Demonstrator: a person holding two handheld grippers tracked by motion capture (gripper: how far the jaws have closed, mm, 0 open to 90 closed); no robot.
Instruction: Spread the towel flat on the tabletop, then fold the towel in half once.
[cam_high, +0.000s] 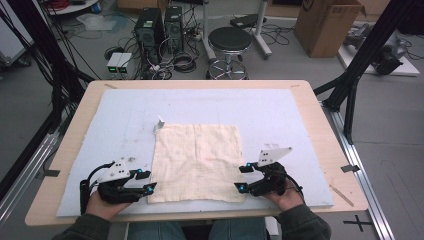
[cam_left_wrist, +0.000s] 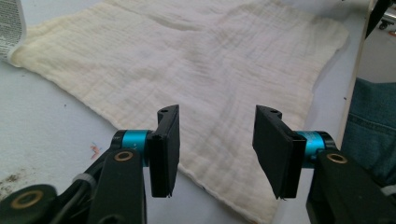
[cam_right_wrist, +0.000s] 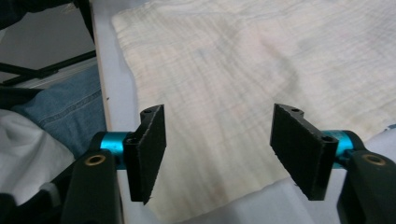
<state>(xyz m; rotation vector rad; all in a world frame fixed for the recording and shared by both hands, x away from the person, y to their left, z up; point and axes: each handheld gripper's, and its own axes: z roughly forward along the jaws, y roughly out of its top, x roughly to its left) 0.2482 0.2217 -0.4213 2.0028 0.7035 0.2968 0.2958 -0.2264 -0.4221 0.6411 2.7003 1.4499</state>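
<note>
In the high view a cream cloth (cam_high: 196, 162) lies spread flat on a pale blue mat (cam_high: 200, 107) that covers most of a wooden table (cam_high: 70, 130). The cloth sits toward the near edge of the mat, between the two grippers. The left gripper (cam_high: 145, 181) rests at the cloth's near left corner and the right gripper (cam_high: 242, 178) at its near right corner, each with jaws spread and nothing pinched. A small white tag (cam_high: 160, 122) stands up at the cloth's far left corner. Beyond the table, on the floor, are a black stool (cam_high: 229, 41), two computer towers (cam_high: 160, 25) with tangled cables, and a cardboard box (cam_high: 327, 25); black frame struts (cam_high: 362, 55) flank the table. Nothing lies on the mat between grippers and cloth.

In the left gripper view, the jaws of the left gripper (cam_left_wrist: 217, 149) stand apart over the cloth (cam_left_wrist: 187, 60), whose edge passes beneath them; the pads do not press it. The printed tag (cam_left_wrist: 10, 28) shows at the upper left. Small stains mark the mat (cam_left_wrist: 46, 126) at lower left, and blue jeans (cam_left_wrist: 373, 126) appear at the right.

In the right gripper view, the right gripper (cam_right_wrist: 219, 151) also stands open above the cloth (cam_right_wrist: 261, 60), near its corner by the table's edge. The jeans (cam_right_wrist: 70, 112) show at the left.
</note>
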